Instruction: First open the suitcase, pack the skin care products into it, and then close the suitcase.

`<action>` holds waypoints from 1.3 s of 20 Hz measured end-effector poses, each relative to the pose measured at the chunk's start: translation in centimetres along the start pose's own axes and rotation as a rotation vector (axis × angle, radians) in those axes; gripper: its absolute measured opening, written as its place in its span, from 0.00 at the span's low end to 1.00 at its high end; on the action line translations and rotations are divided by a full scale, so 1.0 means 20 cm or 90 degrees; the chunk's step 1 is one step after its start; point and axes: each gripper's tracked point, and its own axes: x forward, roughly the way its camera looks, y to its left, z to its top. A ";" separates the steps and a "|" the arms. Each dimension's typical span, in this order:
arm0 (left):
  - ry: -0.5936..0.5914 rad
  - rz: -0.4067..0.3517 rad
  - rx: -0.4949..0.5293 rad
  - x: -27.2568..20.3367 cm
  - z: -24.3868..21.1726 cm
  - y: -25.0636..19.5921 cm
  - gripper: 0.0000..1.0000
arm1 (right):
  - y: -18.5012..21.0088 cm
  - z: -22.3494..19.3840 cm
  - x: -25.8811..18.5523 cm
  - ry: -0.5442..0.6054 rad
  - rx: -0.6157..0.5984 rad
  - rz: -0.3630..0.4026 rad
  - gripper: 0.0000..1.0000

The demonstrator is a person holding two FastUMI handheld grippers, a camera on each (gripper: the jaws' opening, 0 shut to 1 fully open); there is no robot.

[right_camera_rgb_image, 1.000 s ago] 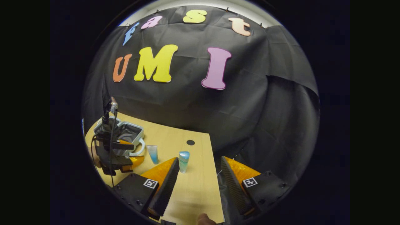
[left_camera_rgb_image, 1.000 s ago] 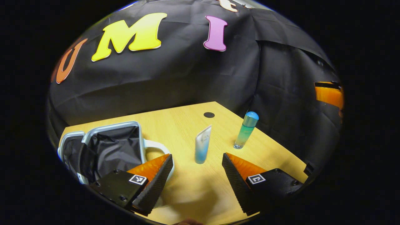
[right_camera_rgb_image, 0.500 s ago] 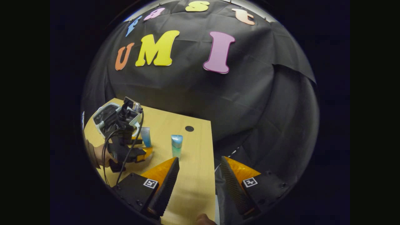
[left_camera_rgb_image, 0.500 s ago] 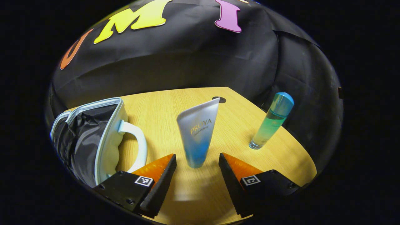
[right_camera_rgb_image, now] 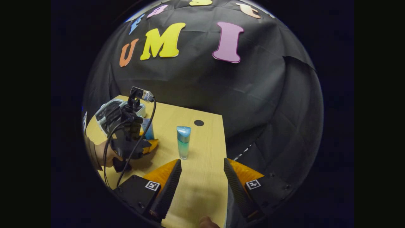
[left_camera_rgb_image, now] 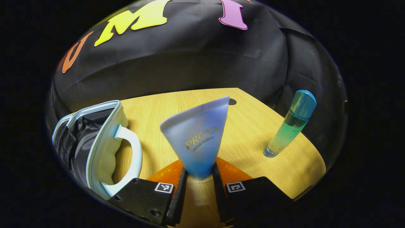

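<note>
Between the two fingers of my left gripper (left_camera_rgb_image: 198, 177) stands the frosted white-to-blue squeeze tube (left_camera_rgb_image: 197, 139) of skin care cream, cap end down on the pale wooden table (left_camera_rgb_image: 253, 126) and flat crimped end up. Both fingers have drawn in against the tube's narrow lower part, one on each side, so I have it pinched there. To the left of this gripper lies the small pale blue suitcase (left_camera_rgb_image: 104, 148) with its zip undone and its black lining showing, its curved handle (left_camera_rgb_image: 131, 152) turned toward the tube. To the right of the gripper, well apart from it, a tall clear bottle with green liquid and a blue cap (left_camera_rgb_image: 289, 125) stands upright near the table's edge.

My right gripper (right_camera_rgb_image: 200, 177) hangs above the near part of the table with its fingers spread wide and nothing between them. Just ahead of its left finger stands that same bottle. Farther off to its left I see my left hand (right_camera_rgb_image: 106, 155) holding the left gripper at the tube, with the suitcase behind it.
</note>
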 end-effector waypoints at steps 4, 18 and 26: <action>0.005 -0.003 -0.009 -0.08 0.02 -0.01 0.44 | 0.08 0.02 0.10 0.001 0.017 0.037 0.80; -0.032 0.050 -0.047 -1.00 0.22 0.30 0.41 | 0.33 0.00 0.67 0.009 0.069 0.034 0.77; -0.008 0.148 -0.063 -1.33 0.12 0.76 0.41 | 0.35 -0.01 0.75 0.006 0.085 -0.022 0.63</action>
